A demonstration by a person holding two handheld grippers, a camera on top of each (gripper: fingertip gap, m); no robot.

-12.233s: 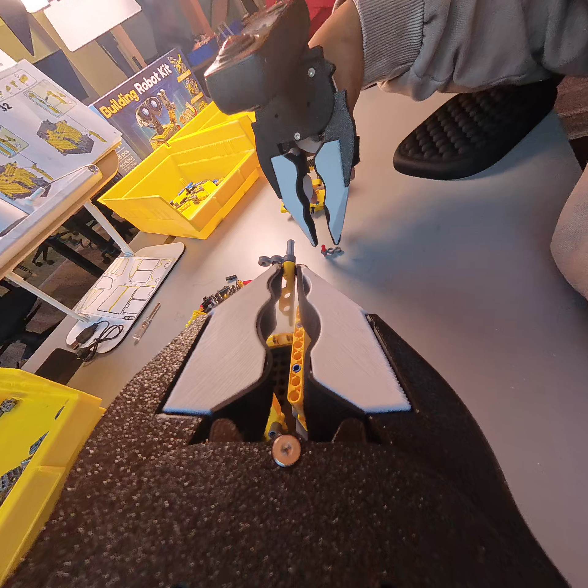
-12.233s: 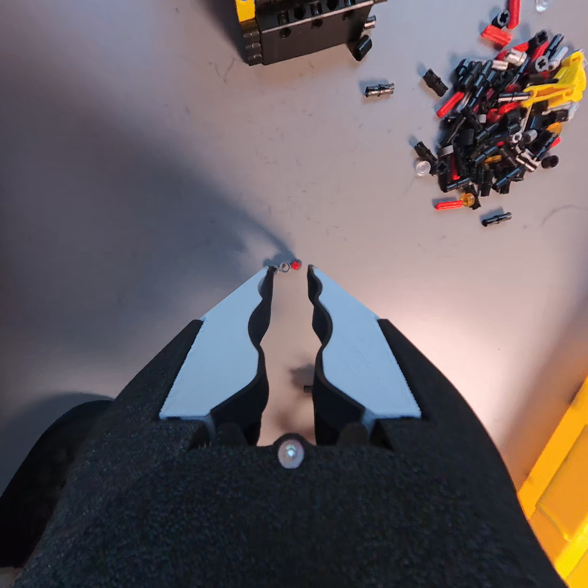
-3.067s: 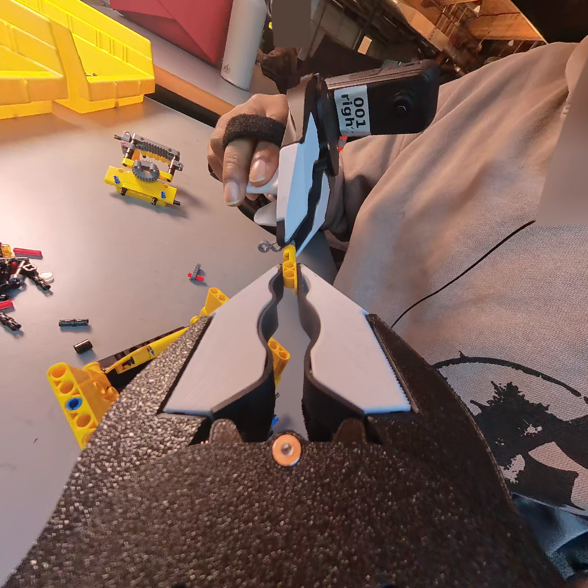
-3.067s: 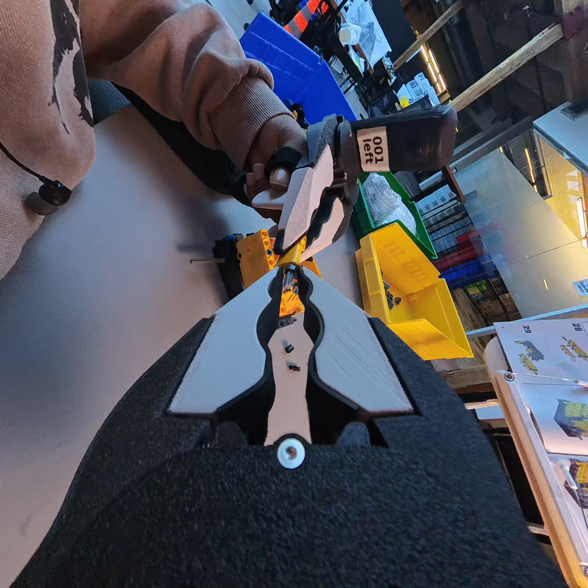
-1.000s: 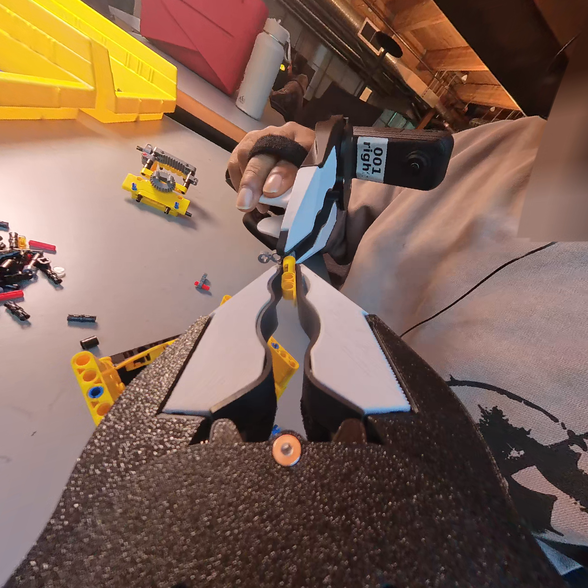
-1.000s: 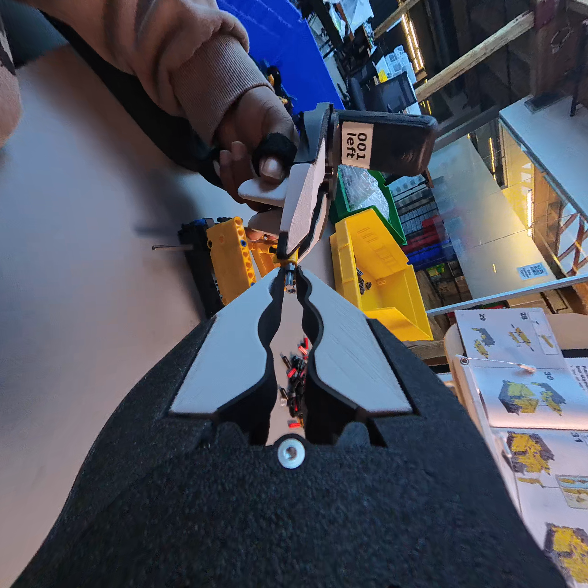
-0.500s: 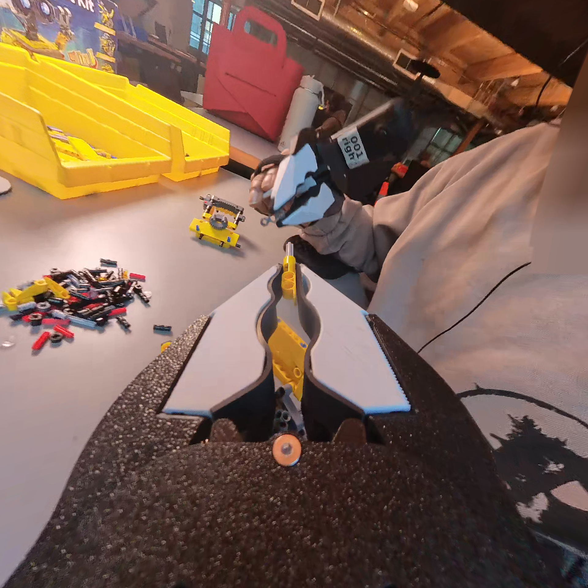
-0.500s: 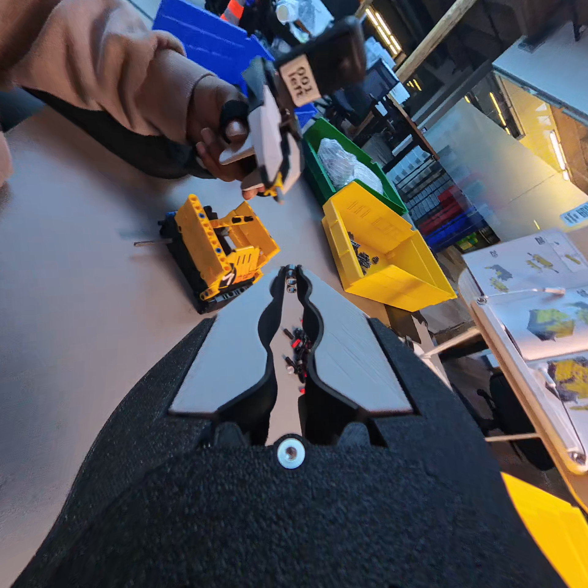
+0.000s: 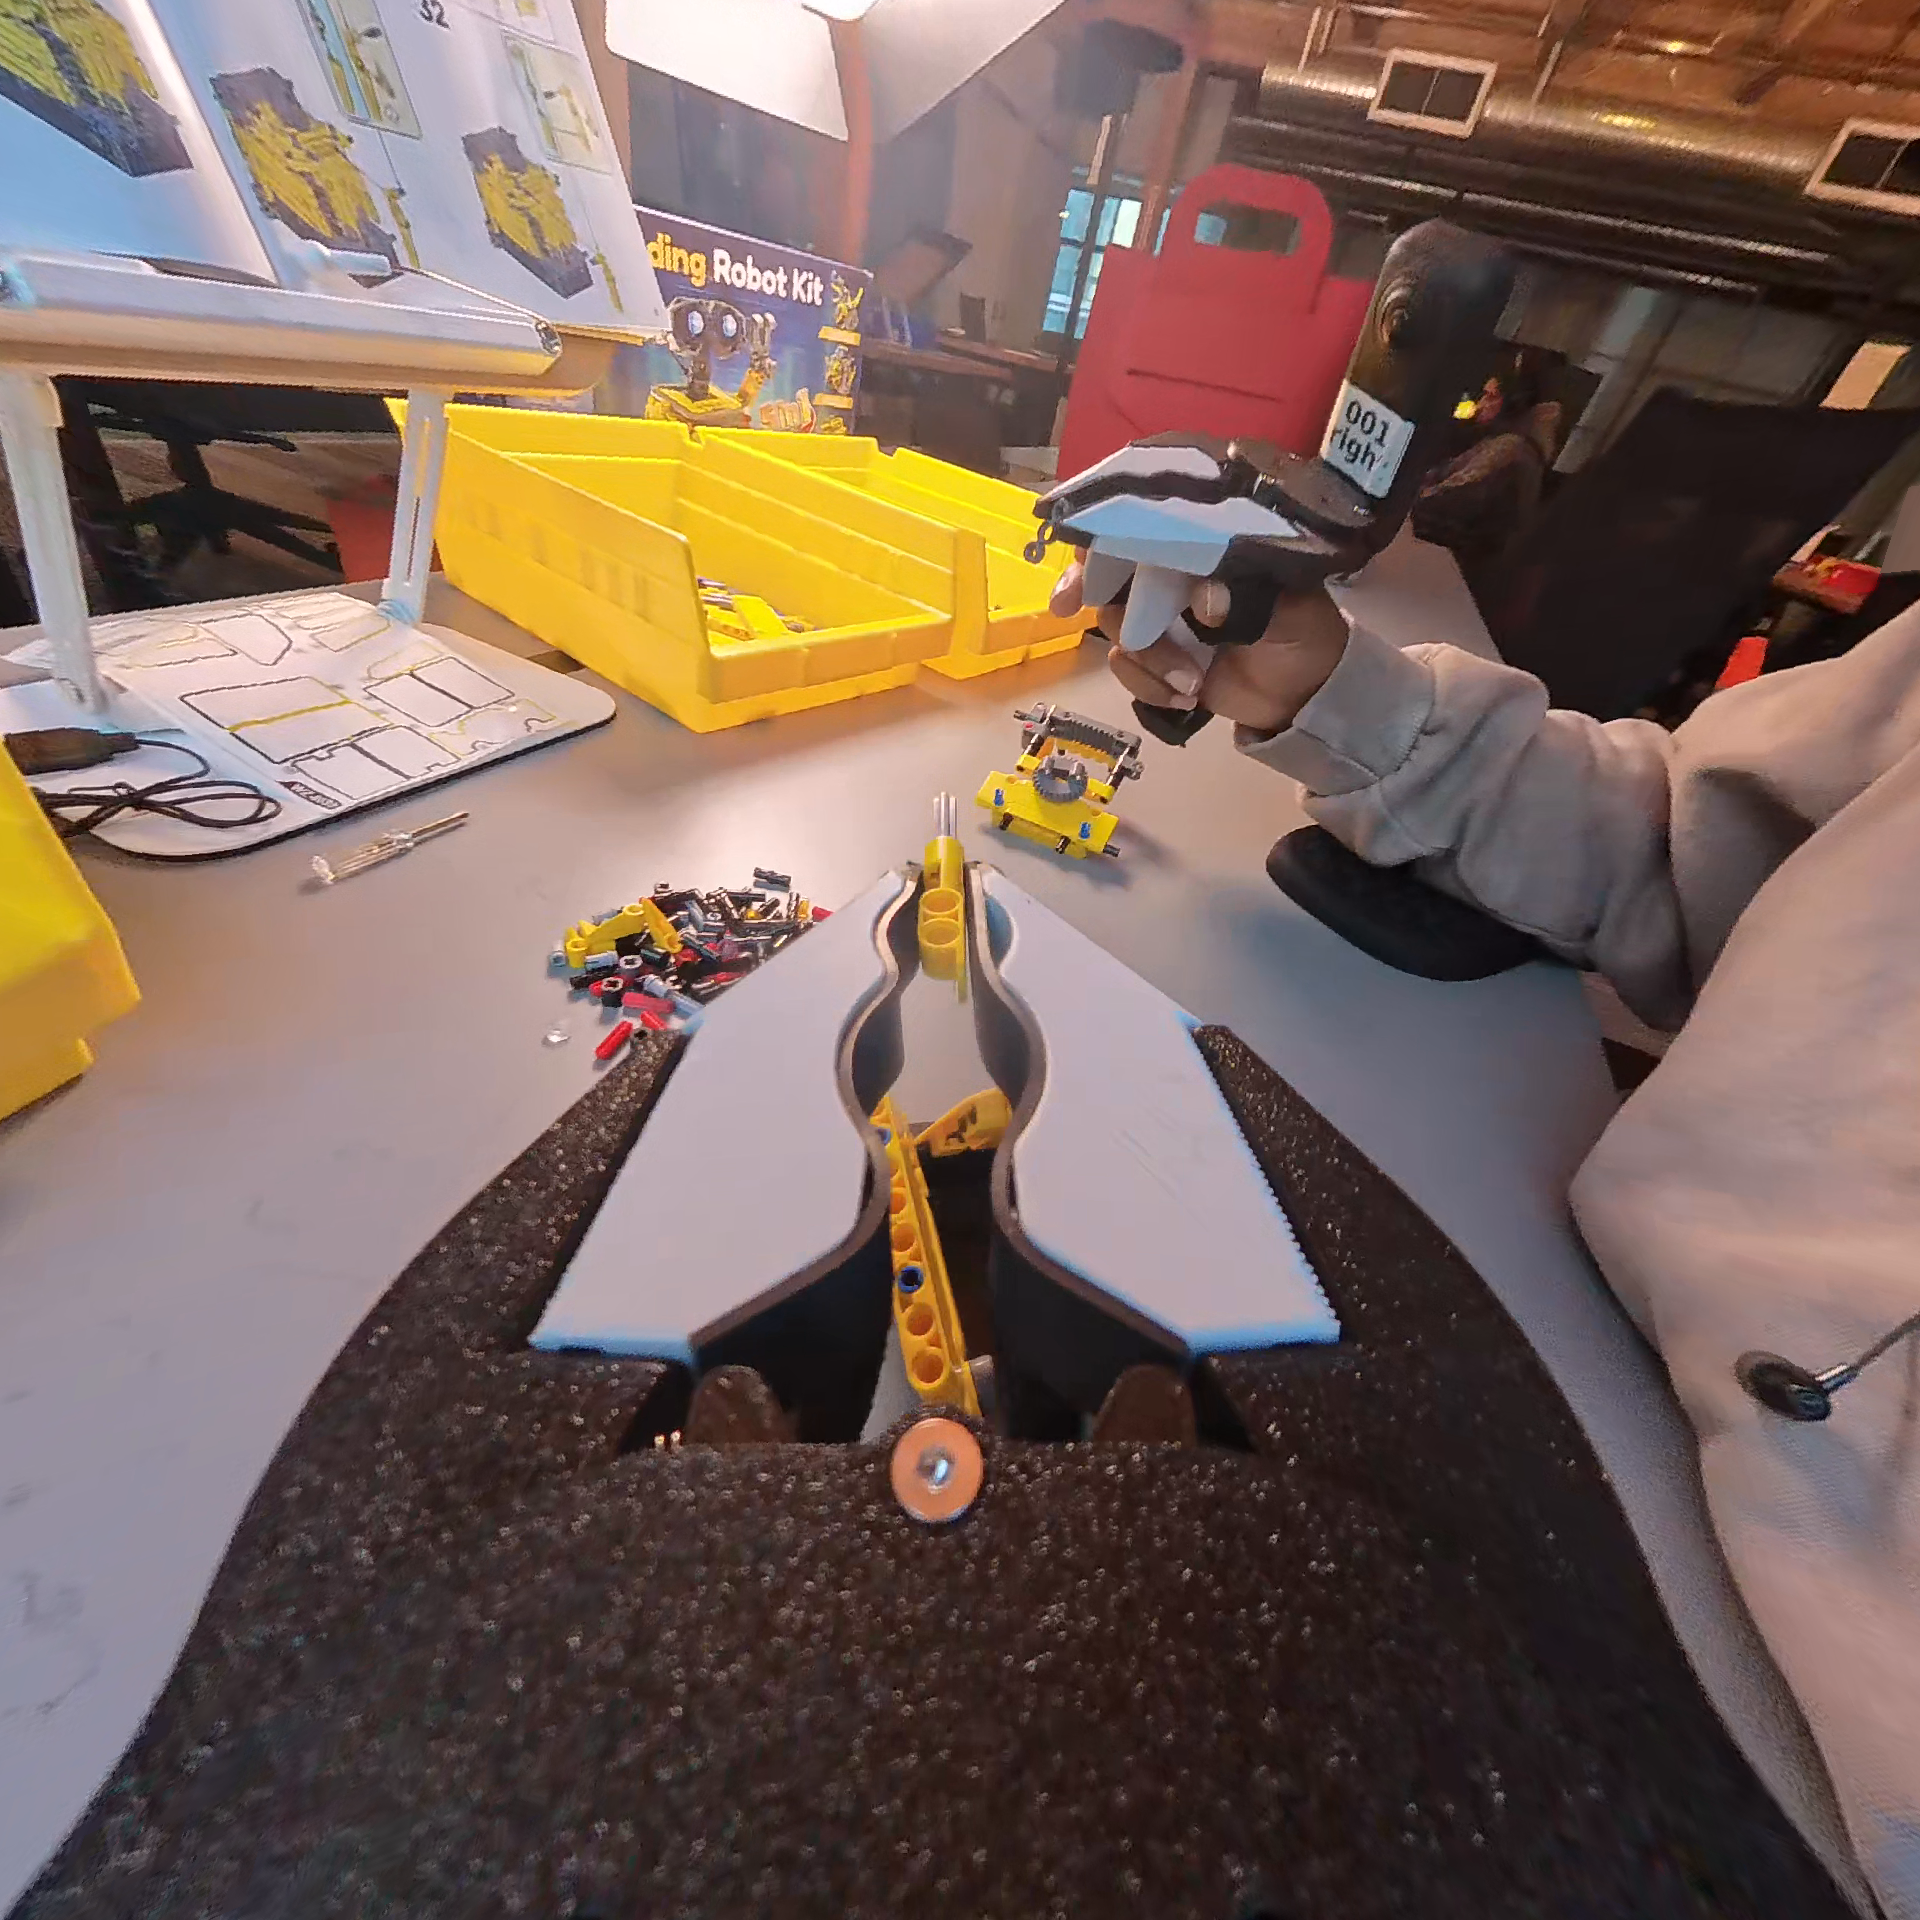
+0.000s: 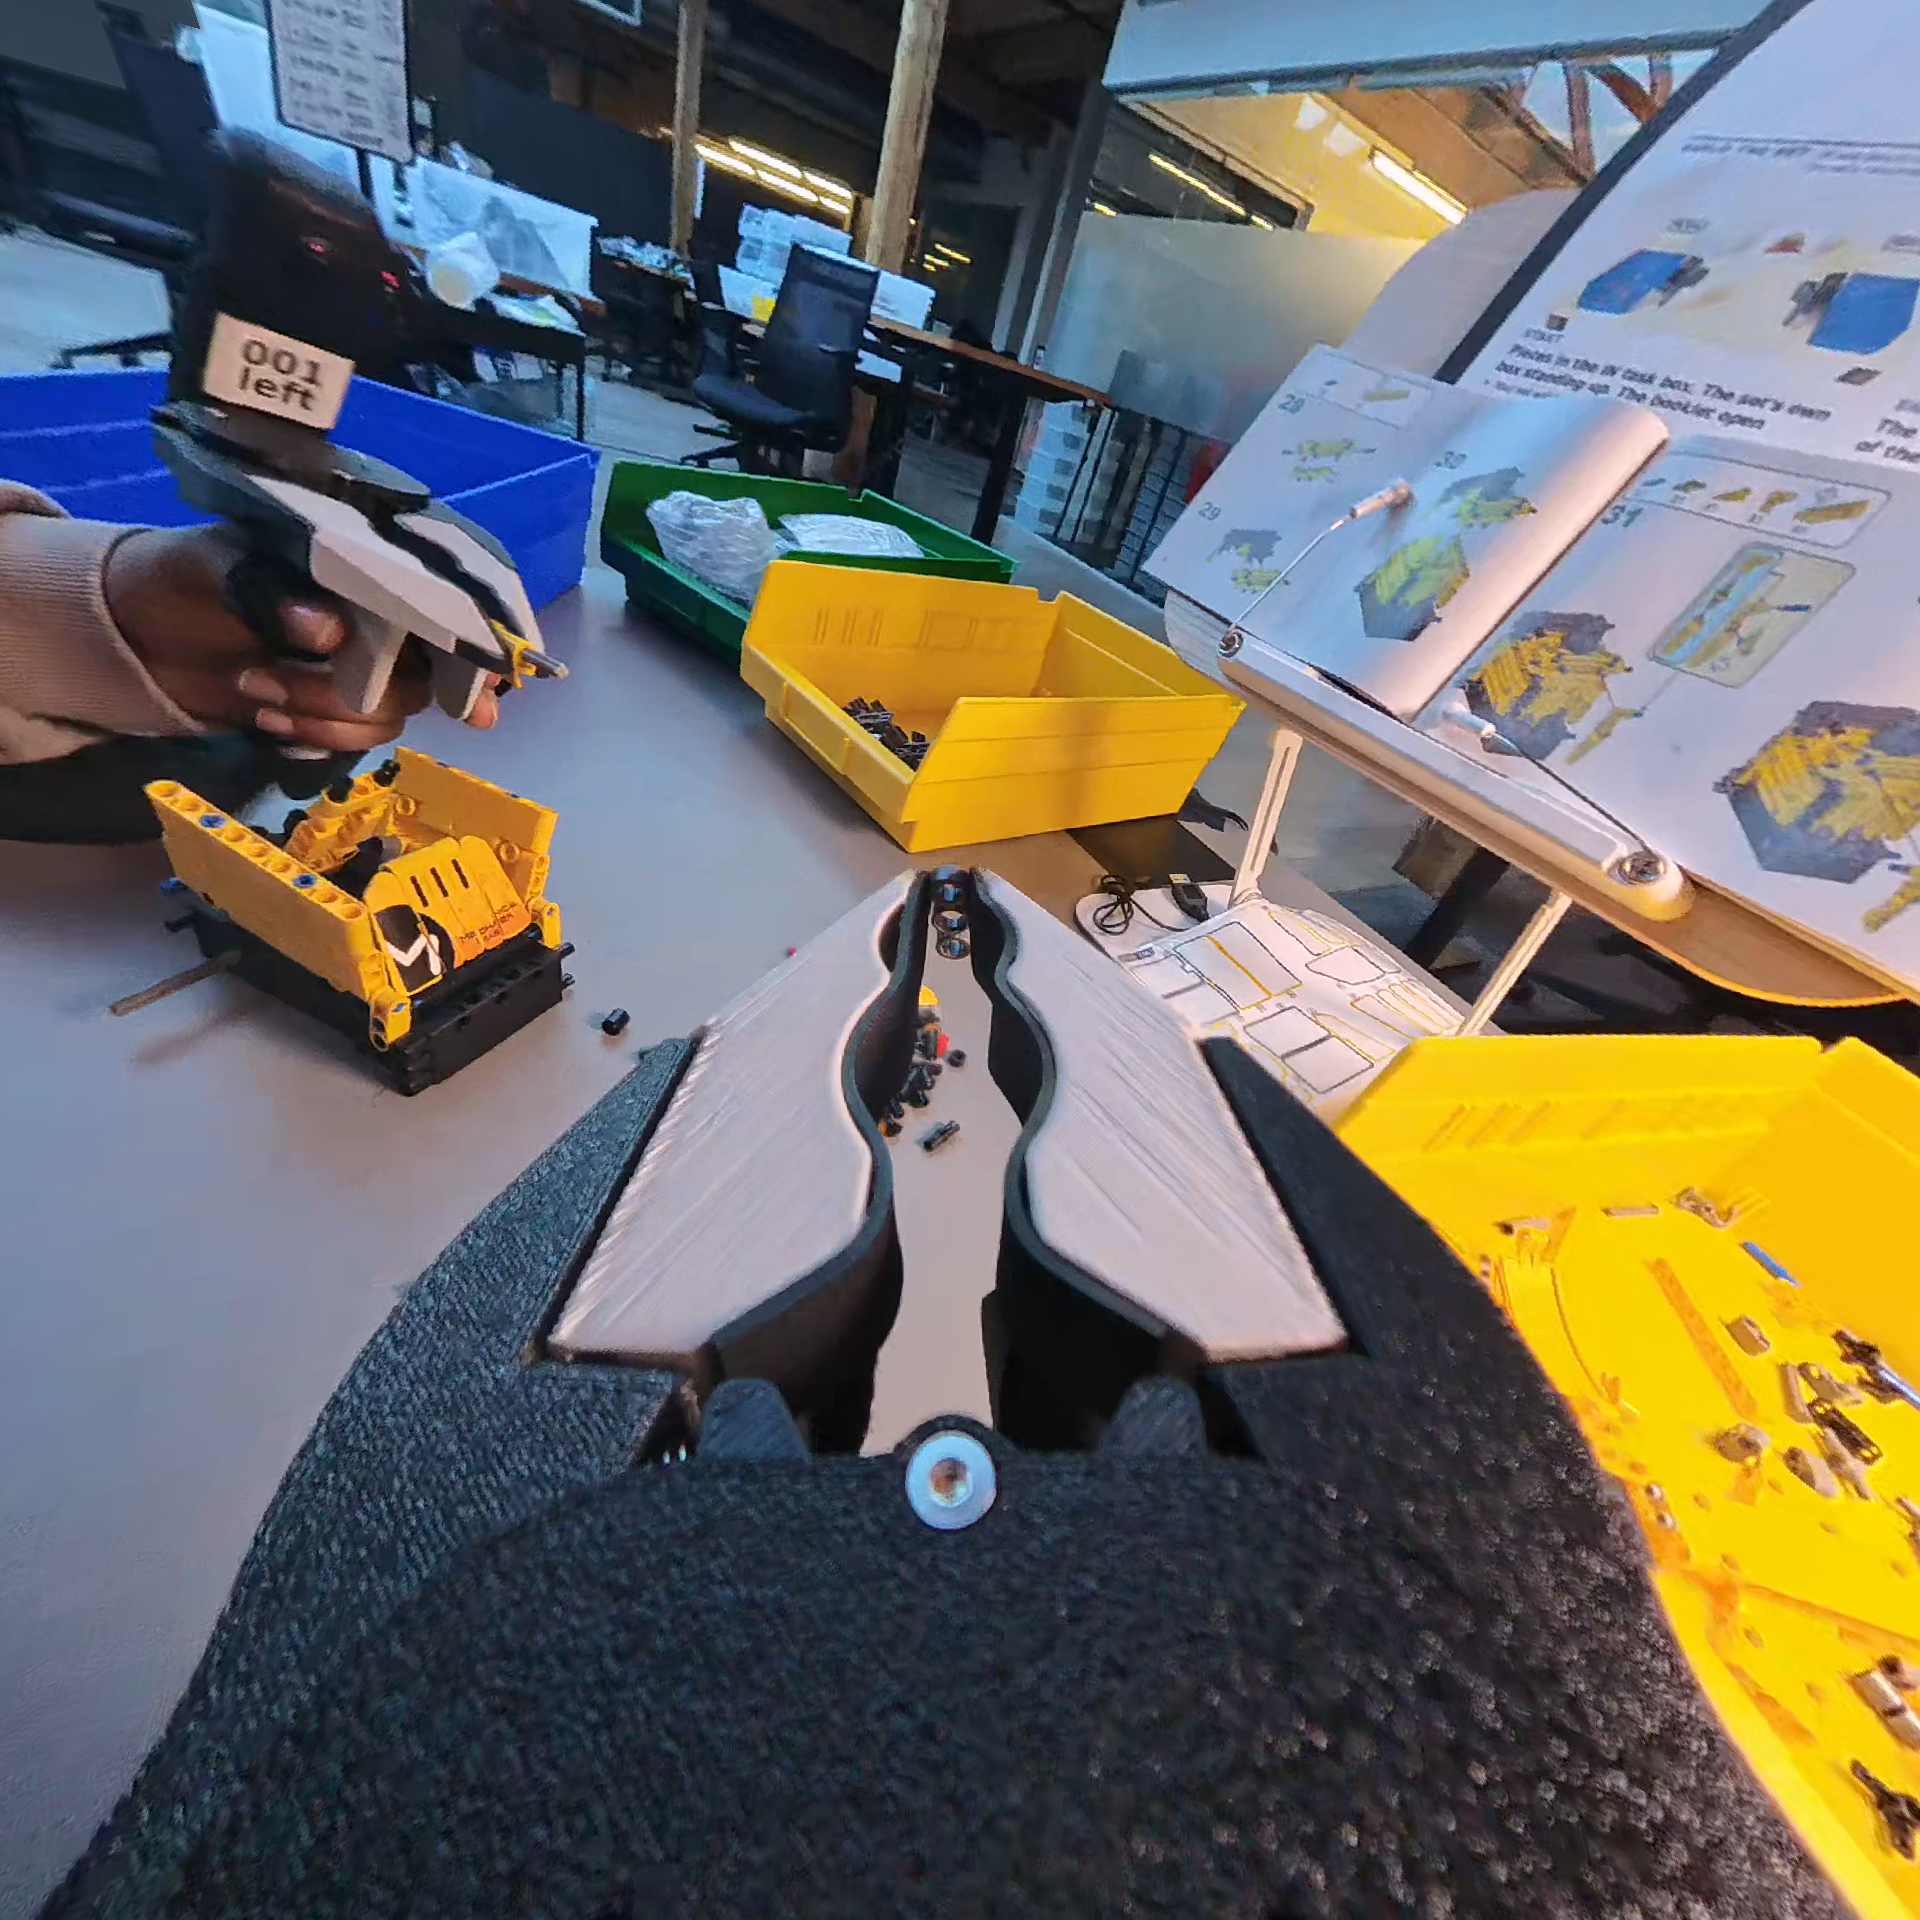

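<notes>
My left gripper (image 9: 943,871) is shut on a small yellow beam (image 9: 941,920) with a grey axle sticking out of its front end. It hovers above the grey table, over a yellow and black model (image 9: 920,1247) that shows between the fingers. My right gripper (image 10: 948,883) is shut on a small dark grey connector (image 10: 948,923) with round holes. In the left wrist view the right gripper (image 9: 1049,525) is held up at the far right, apart from the beam. In the right wrist view the left gripper (image 10: 509,649) is up at the left, above the model (image 10: 364,914).
A pile of small loose parts (image 9: 686,940) and a yellow gear assembly (image 9: 1060,784) lie ahead. Yellow bins (image 9: 727,561) stand behind, one more (image 10: 1662,1351) at the right. An instruction booklet on a stand (image 10: 1662,571), a green bin (image 10: 790,540), a blue bin (image 10: 468,468) and a black wrist rest (image 9: 1382,914) surround them. Some 20 centimeters of space lies between my two pairs of fingers.
One second ago the two grippers met tip to tip, the connector at the beam's axle. They have since drawn apart, each still shut on its piece, and both have swung towards the bins.
</notes>
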